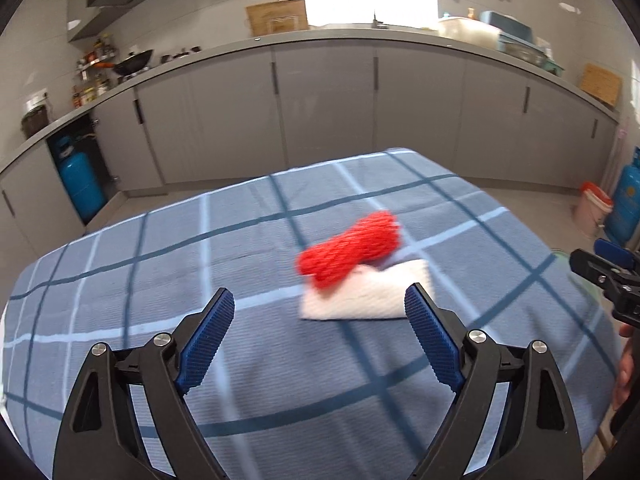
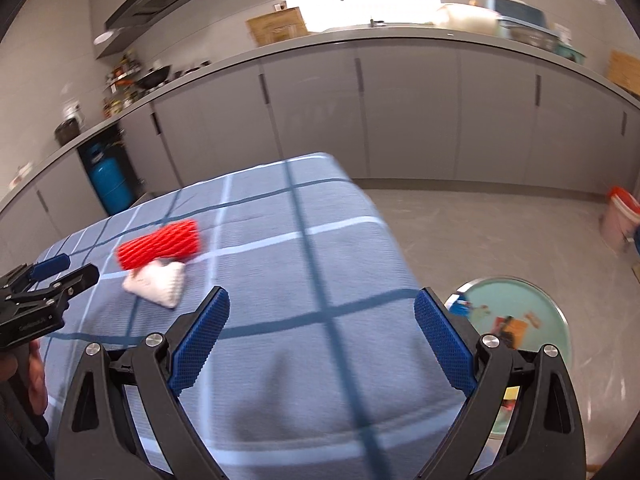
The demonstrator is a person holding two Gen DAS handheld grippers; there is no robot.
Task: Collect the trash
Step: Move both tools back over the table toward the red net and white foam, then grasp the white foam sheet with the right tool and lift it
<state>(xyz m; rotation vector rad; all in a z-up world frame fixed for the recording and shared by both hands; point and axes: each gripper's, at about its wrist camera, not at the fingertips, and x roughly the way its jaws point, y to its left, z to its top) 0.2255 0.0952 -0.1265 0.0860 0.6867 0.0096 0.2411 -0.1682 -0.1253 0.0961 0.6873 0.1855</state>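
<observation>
Low in the left wrist view the left gripper (image 1: 320, 308) stands wide with nothing between its jaws; the right gripper (image 2: 322, 306) is likewise spread and empty. Just beyond, at centre right of the left view, a white crumpled tissue (image 1: 360, 300) and a red foam net (image 1: 352, 248) lie touching on the checked tablecloth (image 1: 160, 280), not yet picked up. At lower right of the right view, a green bin (image 2: 516, 312) on the floor already holds some scraps, so collection looks partly done.

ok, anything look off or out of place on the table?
Only the trash itself: a red foam net lies across a crumpled white tissue on the checked tablecloth. Nothing spilled or damaged; both are blurred.
</observation>
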